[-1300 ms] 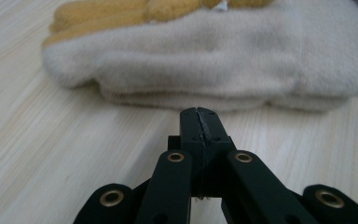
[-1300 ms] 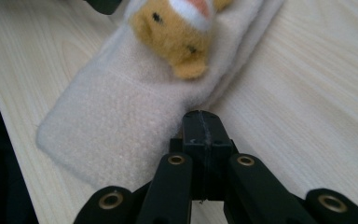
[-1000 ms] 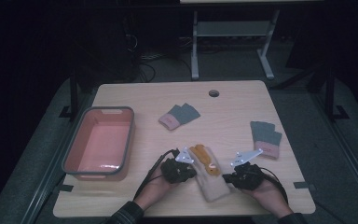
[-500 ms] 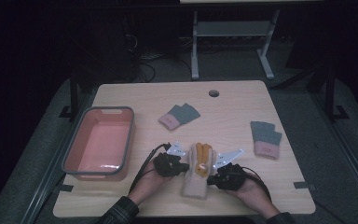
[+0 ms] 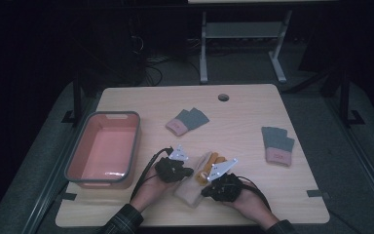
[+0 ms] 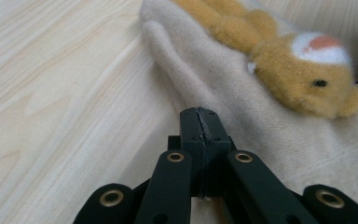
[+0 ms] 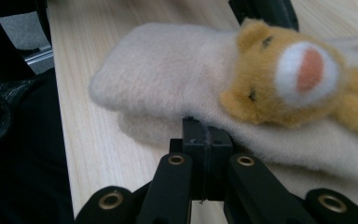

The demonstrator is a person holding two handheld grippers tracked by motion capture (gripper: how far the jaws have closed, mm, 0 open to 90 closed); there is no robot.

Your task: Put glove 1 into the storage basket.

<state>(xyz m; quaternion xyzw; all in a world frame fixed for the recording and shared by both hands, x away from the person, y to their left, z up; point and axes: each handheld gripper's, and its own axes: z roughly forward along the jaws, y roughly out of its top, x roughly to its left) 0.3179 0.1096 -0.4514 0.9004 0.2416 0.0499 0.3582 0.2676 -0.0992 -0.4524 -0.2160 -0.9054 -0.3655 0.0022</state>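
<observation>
I hold both sets of fingers, left (image 6: 199, 116) and right (image 7: 206, 130), clenched on opposite edges of the cream bear glove (image 5: 191, 191) at the worktop's (image 5: 243, 117) 6 o'clock edge, so I should move them evenly, keeping it flat.

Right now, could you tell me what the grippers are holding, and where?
Both grippers pinch the cream mitten: left gripper and right gripper at opposite side edges.
</observation>
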